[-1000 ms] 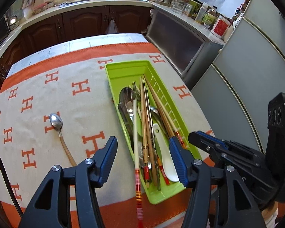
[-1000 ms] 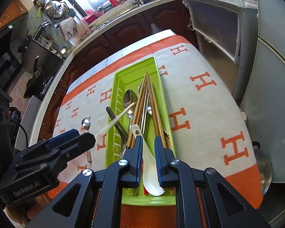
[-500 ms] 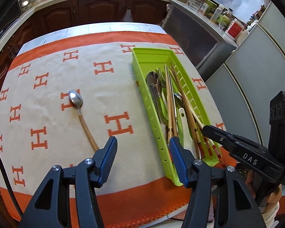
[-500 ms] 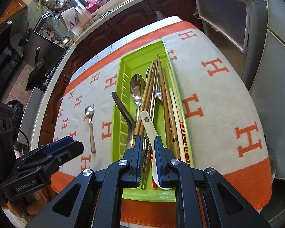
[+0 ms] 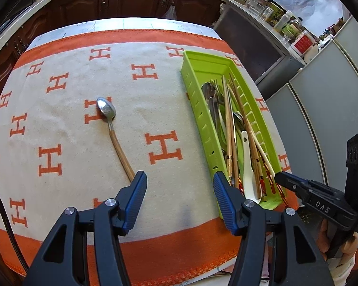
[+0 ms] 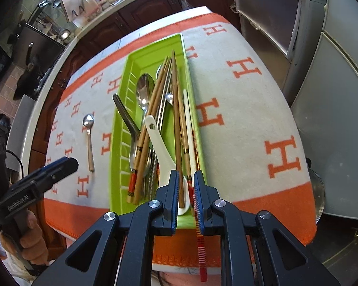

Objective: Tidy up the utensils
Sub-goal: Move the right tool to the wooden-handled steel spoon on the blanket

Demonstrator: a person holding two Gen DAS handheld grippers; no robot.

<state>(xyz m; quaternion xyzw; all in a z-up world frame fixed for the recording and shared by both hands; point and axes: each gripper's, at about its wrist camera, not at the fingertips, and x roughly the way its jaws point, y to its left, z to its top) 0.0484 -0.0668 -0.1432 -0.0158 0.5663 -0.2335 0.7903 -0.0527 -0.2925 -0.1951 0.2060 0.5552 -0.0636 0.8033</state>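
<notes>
Looking down past my left hand-held gripper (image 5: 180, 191), I see its jaws standing about half open with nothing between them, hanging over the cloth near the tail end of the wooden-handled spoon (image 5: 114, 135), the one utensil lying loose on the table (image 5: 136, 23), well apart from the green tray (image 5: 198, 109). My right hand-held gripper (image 6: 186, 191) is nearly closed over the near end of the tray, and a white chopstick with a red-striped tail (image 6: 196, 178) runs between its pads and sticks out past the tray's end; from my view I cannot tell for sure whether the pads pinch it or merely flank it. That is my first worry: if I pull the right side away carelessly, the chopstick could drag out or tip over the edge. The tray is crowded, with chopsticks, metal spoons and a white ceramic spoon (image 6: 158, 143) crossing one another, so a nudge could shift the pile. On the left, the spoon's handle is thin and lies flat on soft cloth; I judge that closing too high would miss it, and closing too low might bunch the cloth and roll it away.
</notes>
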